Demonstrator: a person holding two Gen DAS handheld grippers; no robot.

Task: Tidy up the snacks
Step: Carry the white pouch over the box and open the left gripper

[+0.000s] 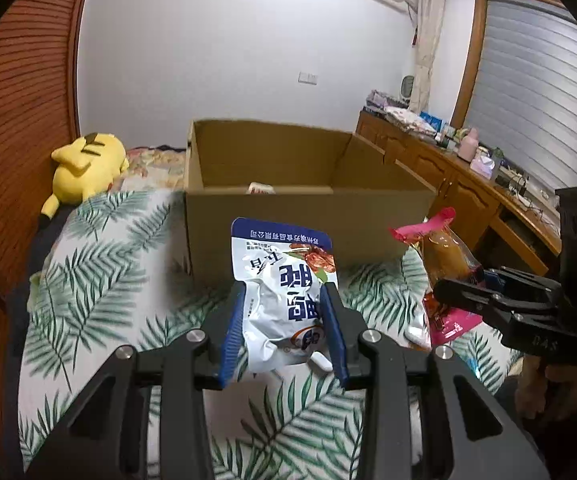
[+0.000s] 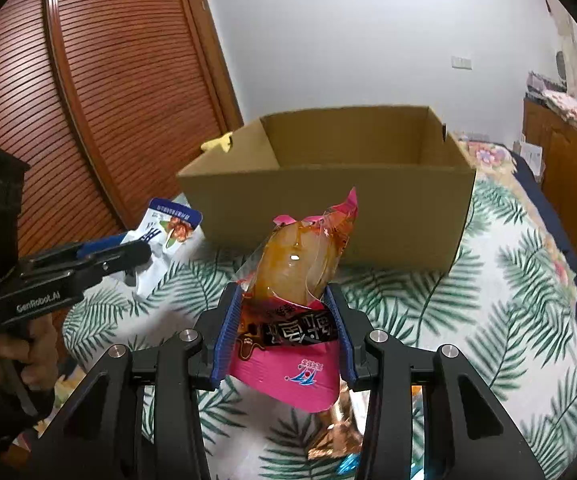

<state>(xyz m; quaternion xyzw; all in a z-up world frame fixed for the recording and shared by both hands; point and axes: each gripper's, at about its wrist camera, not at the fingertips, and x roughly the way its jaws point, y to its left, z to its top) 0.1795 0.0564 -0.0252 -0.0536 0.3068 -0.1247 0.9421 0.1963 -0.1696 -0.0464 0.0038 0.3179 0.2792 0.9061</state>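
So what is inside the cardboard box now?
In the left wrist view, one small white packet shows just above the near wall of the cardboard box, apparently lying inside. That wall covers the rest of the floor. In the right wrist view only bare inner walls show.

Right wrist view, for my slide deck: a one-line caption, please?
Right gripper clamps a pink chicken-leg snack pack before the open cardboard box on a palm-leaf bedspread.

Glossy plastic snack pouches [image 1: 284, 292] [image 2: 300, 280], matt brown cardboard box [image 1: 288, 208], leaf-print cloth bedspread [image 1: 100, 264].
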